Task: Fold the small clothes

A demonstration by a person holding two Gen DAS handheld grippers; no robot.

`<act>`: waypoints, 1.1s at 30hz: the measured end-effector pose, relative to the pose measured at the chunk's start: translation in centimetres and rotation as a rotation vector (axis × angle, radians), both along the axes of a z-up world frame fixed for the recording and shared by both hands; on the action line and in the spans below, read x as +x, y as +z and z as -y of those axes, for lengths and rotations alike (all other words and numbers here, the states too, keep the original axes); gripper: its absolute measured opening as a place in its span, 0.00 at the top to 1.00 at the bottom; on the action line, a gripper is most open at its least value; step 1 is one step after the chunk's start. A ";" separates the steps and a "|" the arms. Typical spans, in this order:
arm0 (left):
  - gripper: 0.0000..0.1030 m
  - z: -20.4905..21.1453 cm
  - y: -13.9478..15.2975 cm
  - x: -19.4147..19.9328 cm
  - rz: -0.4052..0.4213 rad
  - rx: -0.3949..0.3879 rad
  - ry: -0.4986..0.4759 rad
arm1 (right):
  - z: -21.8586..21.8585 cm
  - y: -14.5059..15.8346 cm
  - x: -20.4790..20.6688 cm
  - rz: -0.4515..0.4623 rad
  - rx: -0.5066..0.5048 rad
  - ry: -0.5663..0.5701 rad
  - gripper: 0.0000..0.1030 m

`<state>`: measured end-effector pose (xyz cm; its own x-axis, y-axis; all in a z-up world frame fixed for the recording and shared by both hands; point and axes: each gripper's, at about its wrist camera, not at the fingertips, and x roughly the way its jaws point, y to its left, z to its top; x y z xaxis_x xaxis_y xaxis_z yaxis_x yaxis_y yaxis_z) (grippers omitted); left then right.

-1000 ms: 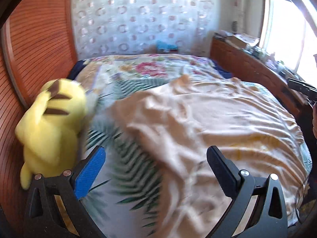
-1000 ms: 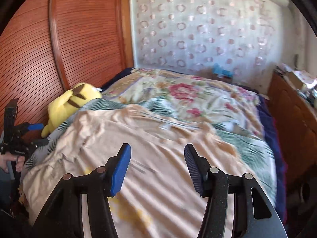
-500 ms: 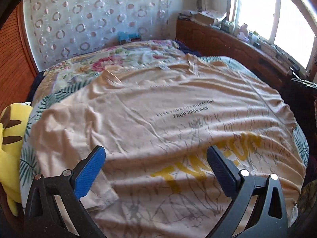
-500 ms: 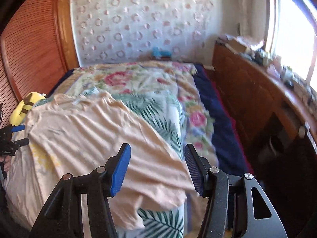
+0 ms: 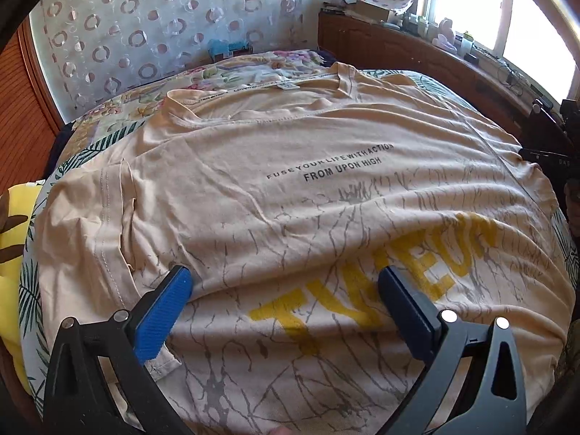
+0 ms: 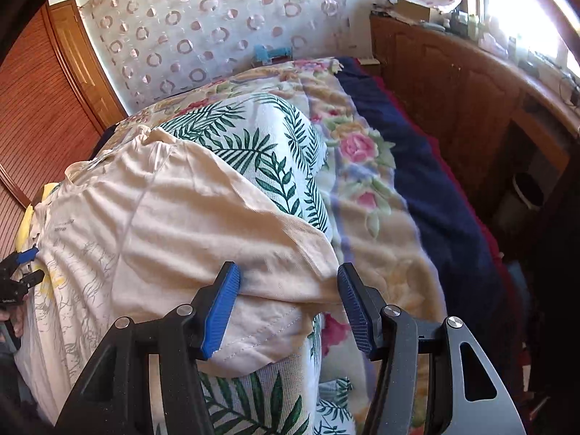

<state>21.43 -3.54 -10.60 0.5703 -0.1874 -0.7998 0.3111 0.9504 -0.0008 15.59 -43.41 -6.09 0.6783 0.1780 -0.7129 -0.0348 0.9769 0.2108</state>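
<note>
One peach cotton T-shirt with yellow lettering [image 5: 290,188] lies spread flat on the leaf-print bedsheet [image 6: 253,141], collar toward the upper frame, hem toward the bottom; one yellow plush toy [image 5: 14,224] sits at left edge; left gripper [image 5: 286,282] and right gripper [image 6: 288,272] both gape wide, holding nothing.

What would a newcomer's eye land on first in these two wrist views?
The peach cotton T-shirt with yellow lettering lies spread flat over the palm-leaf bedspread and fills the left view. The open left gripper hovers above its lower print, and the open right gripper frames a sleeve. A yellow plush toy peeks in at the far left edge.
</note>
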 end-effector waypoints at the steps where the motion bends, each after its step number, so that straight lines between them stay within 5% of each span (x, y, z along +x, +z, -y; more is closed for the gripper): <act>1: 0.00 -0.1 0.0 0.0 0.000 -0.001 0.000 | 0.4 0.1 -0.2 -0.003 0.018 0.002 0.43; 3: 0.00 0.0 0.0 0.0 0.000 0.000 0.000 | 0.7 0.3 0.3 -0.010 0.043 0.006 0.46; 6: 0.00 0.0 0.0 0.0 0.000 0.000 0.000 | 0.4 0.3 0.4 0.000 0.078 0.054 0.74; 12: 0.00 0.0 0.0 0.0 0.000 0.000 0.000 | -2.1 1.8 0.7 0.019 -0.152 0.097 0.96; 17: 0.00 0.0 0.0 0.0 0.000 -0.001 0.000 | -4.6 5.9 -0.6 0.108 -0.156 0.153 0.96; 23: 0.00 0.1 0.0 0.0 0.000 -0.001 0.000 | -10.6 9.2 -1.6 0.189 -0.042 0.348 0.96; 28: 0.00 0.1 0.0 0.0 0.001 -0.001 0.000 | -13.5 8.9 -1.4 0.205 -0.028 0.399 0.60; 33: 0.00 0.1 0.0 -0.1 0.001 0.000 0.001 | -10.8 8.0 -2.1 0.179 -0.054 0.322 0.60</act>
